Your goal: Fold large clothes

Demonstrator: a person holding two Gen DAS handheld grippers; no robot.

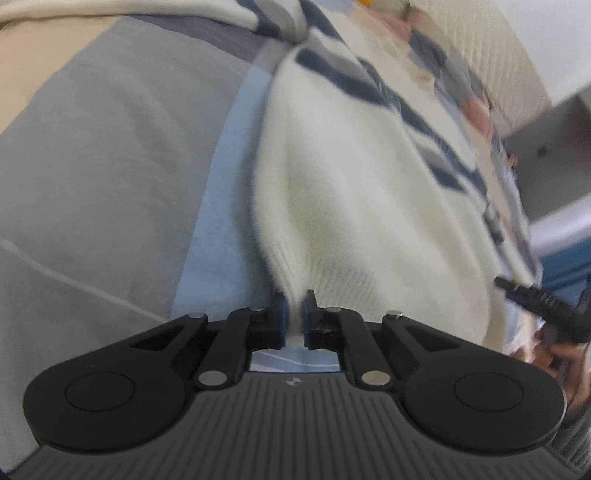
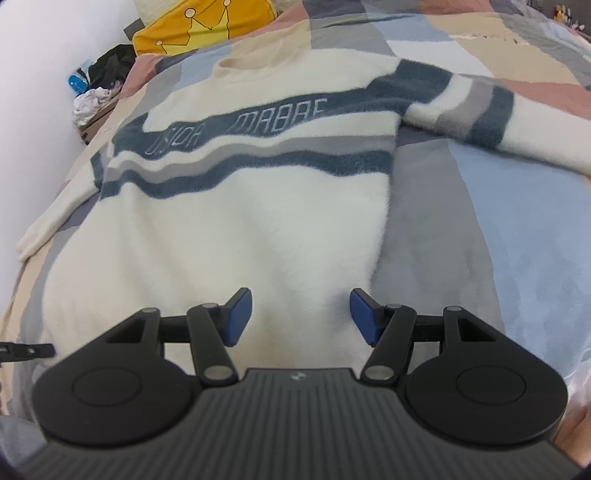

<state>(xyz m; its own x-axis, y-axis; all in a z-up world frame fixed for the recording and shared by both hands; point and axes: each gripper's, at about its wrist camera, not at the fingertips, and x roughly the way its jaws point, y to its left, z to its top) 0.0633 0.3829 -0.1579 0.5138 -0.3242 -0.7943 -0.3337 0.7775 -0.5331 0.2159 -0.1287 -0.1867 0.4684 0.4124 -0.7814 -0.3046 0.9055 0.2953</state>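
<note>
A cream fuzzy sweater (image 2: 240, 221) with dark blue and grey chest stripes lies face up on the bed, its sleeves spread to both sides. My left gripper (image 1: 294, 314) is shut on the ribbed hem of the sweater (image 1: 351, 184), which stretches away from the jaws. My right gripper (image 2: 301, 314) is open and empty, its blue pads (image 2: 242, 314) just above the sweater's lower edge. The other gripper's tip (image 1: 532, 295) shows at the right of the left wrist view.
The bed cover (image 2: 480, 221) has grey, light blue, pink and beige patches. A yellow pillow (image 2: 207, 26) lies at the head of the bed. Dark and white clothes (image 2: 99, 81) are piled at the far left by the wall.
</note>
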